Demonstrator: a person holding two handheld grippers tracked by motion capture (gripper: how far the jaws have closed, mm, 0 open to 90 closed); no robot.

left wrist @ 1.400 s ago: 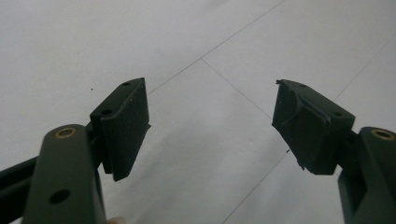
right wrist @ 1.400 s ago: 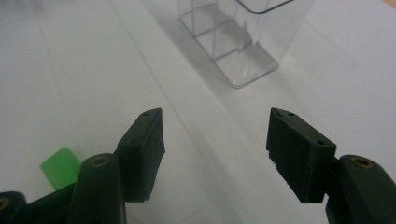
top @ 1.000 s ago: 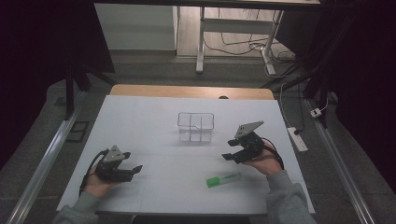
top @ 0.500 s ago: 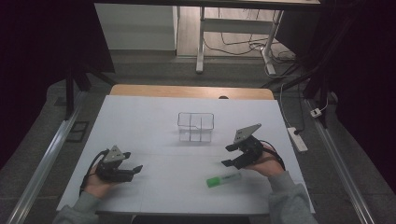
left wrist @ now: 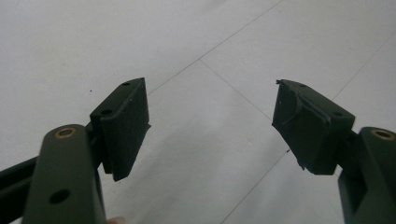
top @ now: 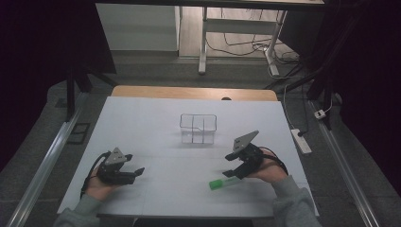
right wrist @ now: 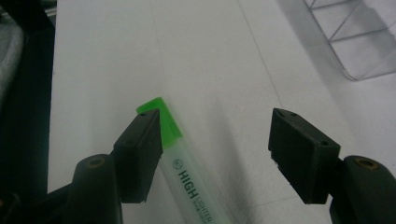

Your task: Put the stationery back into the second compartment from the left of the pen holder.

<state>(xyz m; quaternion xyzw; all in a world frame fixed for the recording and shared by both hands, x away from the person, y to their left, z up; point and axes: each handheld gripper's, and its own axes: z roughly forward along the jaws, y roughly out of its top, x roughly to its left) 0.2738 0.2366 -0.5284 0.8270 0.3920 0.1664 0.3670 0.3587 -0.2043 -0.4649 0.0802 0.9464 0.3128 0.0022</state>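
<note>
Trouble ahead: our right gripper (right wrist: 212,156), fingers spread, sits off-centre over the highlighter (right wrist: 187,172); closing could skid it across the desk (top: 156,123).

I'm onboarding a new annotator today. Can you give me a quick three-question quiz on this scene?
1. True or false: the right hand-held gripper is shut on the highlighter.
2. What colour is the highlighter's cap?
3. The clear divided container lies: A) beyond both grippers, B) under the left hand-held gripper, C) off the table.

Key: 1 false, open with the highlighter beside one jaw; 2 green; 3 A.
</note>
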